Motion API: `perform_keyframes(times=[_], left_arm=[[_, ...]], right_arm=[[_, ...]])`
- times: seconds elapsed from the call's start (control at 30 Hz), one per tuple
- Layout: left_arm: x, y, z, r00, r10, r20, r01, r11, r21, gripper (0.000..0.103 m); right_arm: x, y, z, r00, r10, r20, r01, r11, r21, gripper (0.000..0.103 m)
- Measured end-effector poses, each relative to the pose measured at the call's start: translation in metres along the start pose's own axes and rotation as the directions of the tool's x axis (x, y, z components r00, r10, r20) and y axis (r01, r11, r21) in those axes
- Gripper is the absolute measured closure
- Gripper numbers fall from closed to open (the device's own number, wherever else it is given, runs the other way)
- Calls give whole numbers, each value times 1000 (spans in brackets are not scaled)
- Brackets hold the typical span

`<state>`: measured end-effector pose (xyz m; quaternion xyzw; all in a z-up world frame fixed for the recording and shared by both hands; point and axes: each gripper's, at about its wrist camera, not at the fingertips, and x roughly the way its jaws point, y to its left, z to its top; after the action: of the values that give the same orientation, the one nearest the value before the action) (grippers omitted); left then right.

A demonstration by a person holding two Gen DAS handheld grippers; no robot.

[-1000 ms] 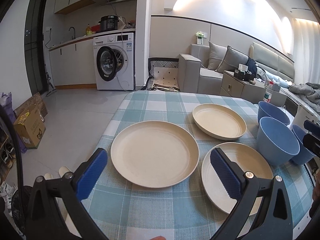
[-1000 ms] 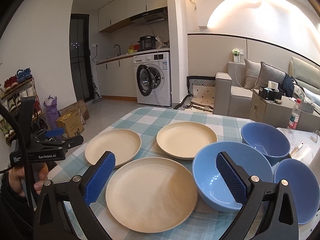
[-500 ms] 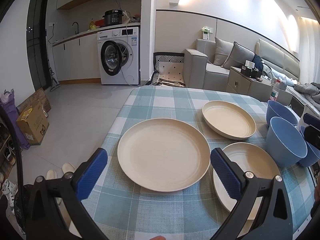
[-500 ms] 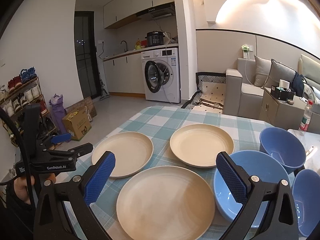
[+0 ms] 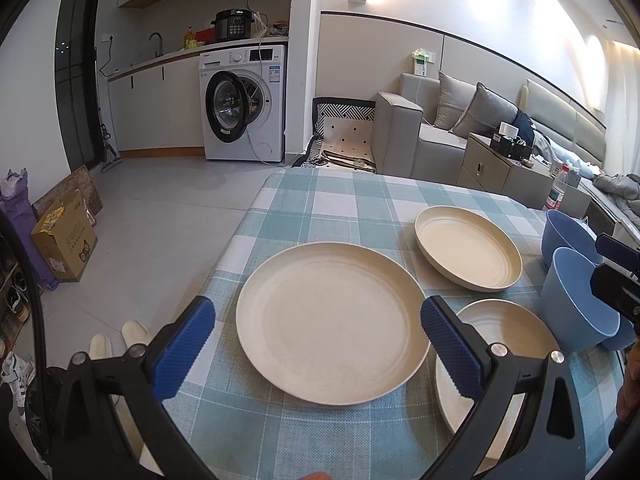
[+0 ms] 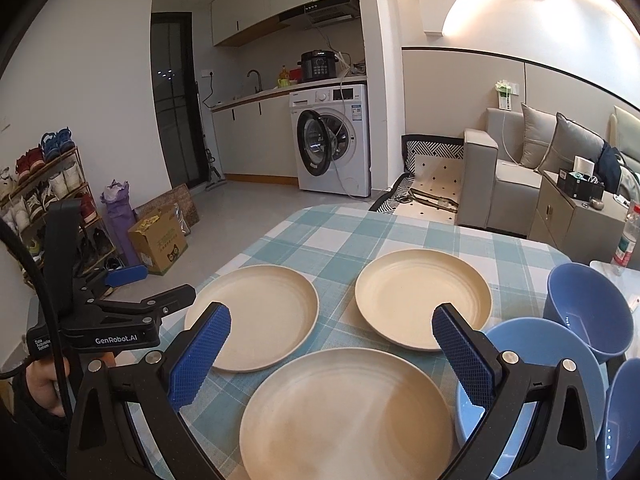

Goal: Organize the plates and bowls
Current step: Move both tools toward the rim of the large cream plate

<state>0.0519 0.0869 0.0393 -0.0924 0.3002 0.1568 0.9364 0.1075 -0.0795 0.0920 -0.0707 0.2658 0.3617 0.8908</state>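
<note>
Three cream plates lie on the checked tablecloth [image 5: 320, 208]. The left plate [image 5: 330, 328] [image 6: 256, 322] sits between my open left gripper [image 5: 318, 344] fingers, just ahead of them. The near plate [image 6: 348, 412] [image 5: 508, 344] lies under my open right gripper [image 6: 332, 354]. A far plate [image 6: 422, 298] [image 5: 468, 252] rests beyond. Three blue bowls stand at the right: a far one [image 6: 588, 308] [image 5: 568, 236], a middle one [image 6: 532, 360] [image 5: 580, 300] and a near one [image 6: 624, 416]. Both grippers hold nothing.
The table's left edge [image 5: 236, 240] drops to a tiled floor with slippers [image 5: 120, 340] and a cardboard box [image 5: 64, 240]. A washing machine [image 5: 244, 104] and sofa [image 5: 432, 136] stand beyond. A hand [image 6: 44, 384] holds the left gripper body [image 6: 116, 320].
Both grippers have moved forward and lower toward the table, so the plates appear larger and closer. Both stay open.
</note>
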Motion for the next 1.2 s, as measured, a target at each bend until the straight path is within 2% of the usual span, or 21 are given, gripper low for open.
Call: perform_keyframes(times=[0.2,0.6,1.03,1.2], left_arm=[[11,1,3,999,29,-19,-28,999,33,0],[24,18,1,998,35,-57,-34,999,10,0],[46,35,-6,994,34,-105,-36,999,-16,0],[54,42,-10,992,29,-126,-34,999,-35,0]], right_arm=[[17,1,4,1000,13,-19,-13,1000,3,0],[51,8,10,997,13,-76,-14,1000,-7,0],[103,15,6,980,102,-168,-97,995,35,0],[121,23,3,971,113,-212,-112,994,15,0]])
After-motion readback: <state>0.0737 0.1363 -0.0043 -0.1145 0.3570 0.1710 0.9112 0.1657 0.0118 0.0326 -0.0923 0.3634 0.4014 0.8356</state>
